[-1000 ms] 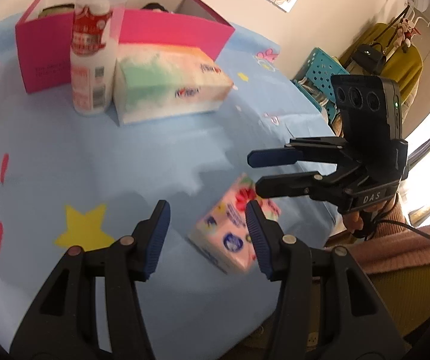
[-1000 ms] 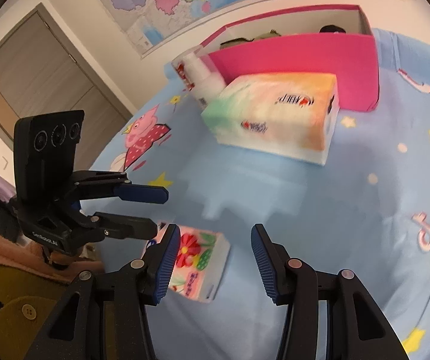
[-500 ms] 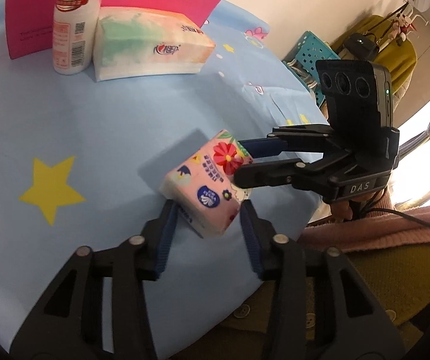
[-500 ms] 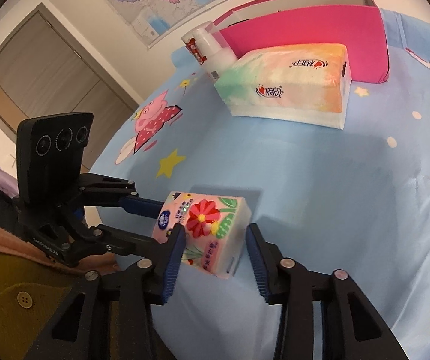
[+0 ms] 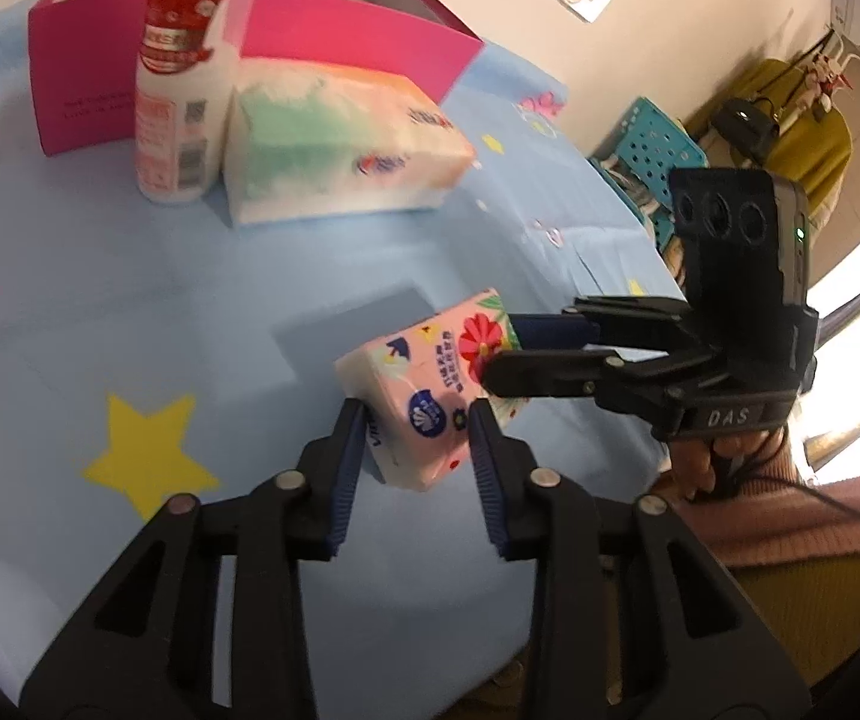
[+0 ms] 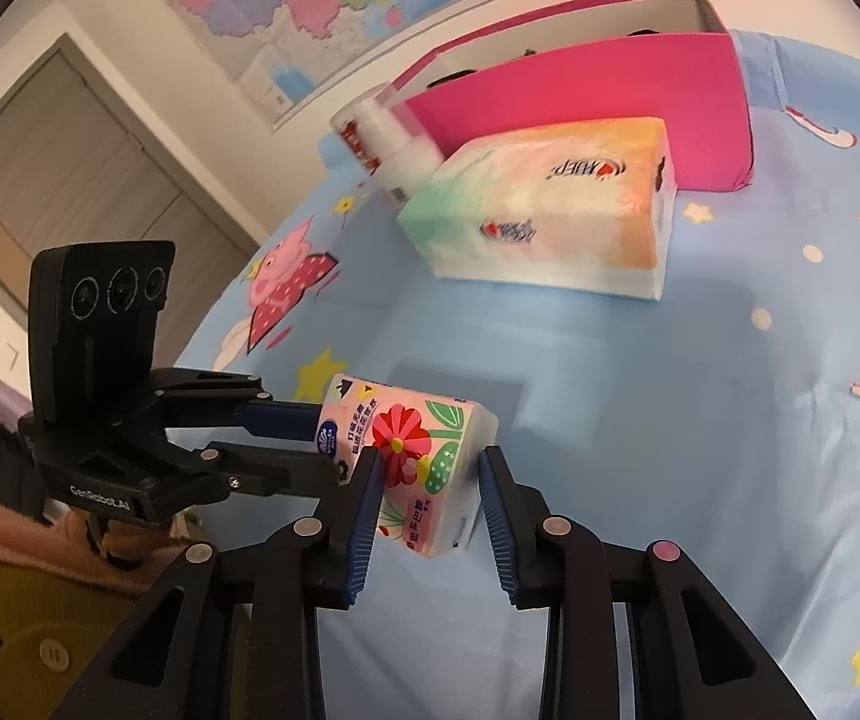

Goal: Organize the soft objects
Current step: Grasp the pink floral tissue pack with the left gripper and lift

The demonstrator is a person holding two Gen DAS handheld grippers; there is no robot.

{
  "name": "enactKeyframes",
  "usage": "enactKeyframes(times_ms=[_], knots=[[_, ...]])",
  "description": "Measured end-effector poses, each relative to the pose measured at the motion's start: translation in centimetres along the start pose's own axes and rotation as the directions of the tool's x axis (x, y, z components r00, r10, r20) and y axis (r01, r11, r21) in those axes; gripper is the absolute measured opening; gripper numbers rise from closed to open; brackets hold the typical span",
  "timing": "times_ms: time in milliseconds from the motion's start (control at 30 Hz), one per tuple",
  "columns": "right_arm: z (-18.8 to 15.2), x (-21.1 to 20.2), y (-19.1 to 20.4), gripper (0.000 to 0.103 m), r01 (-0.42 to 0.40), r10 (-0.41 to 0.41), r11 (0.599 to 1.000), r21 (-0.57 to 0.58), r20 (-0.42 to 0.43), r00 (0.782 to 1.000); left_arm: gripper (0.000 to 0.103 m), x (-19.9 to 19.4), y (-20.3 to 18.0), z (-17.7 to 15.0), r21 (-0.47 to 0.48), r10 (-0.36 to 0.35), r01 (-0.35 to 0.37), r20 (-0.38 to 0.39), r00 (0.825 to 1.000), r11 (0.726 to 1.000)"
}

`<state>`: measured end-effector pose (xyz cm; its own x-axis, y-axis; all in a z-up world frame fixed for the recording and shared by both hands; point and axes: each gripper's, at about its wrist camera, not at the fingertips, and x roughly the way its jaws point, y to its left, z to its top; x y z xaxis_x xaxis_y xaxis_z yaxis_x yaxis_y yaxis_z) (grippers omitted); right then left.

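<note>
Small pink flower-printed soft tissue pack: hanging tilted above the light-blue cartoon tablecloth, its long axis running from the left gripper toward the right gripper. Both grippers' jaws are closing on opposite ends of it, pads pressing its sides. Large pastel tissue pack is lying farther back, beside the pink open box.

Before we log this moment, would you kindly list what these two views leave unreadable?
- Pink box contents: both views, its front wall hides them; only dark tops show.
- White bottle label: left view blurred; right view, large tissue pack covers it.
- Small floral tissue pack: its underside faces away, so whether it touches the blue tablecloth is unclear.
</note>
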<state>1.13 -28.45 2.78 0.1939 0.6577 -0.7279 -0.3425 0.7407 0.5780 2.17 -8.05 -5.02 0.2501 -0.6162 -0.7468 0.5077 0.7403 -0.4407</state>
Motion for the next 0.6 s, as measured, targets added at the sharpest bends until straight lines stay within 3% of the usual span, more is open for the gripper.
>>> enactKeyframes(times_ms=[133,367,600], knots=[[0.5,0.3,-0.6,0.035,0.005,-0.005,0.999,0.034,0.019,1.0,0.032,0.5,1.3,0.8,-0.044,-0.005,0.005,0.006,1.0,0.999],[-0.1,0.1,-0.8,0.035,-0.003,0.002,0.999,0.034,0.027,1.0,0.032,0.6,1.0,0.7,-0.036,-0.012,0.012,0.006,1.0,0.999],[0.3,-0.3,-0.4,0.029,0.022,-0.023,0.999,0.026,0.05,0.998,0.032,0.1,0.8,1.3,-0.03,-0.01,0.011,0.025,1.0,0.999]])
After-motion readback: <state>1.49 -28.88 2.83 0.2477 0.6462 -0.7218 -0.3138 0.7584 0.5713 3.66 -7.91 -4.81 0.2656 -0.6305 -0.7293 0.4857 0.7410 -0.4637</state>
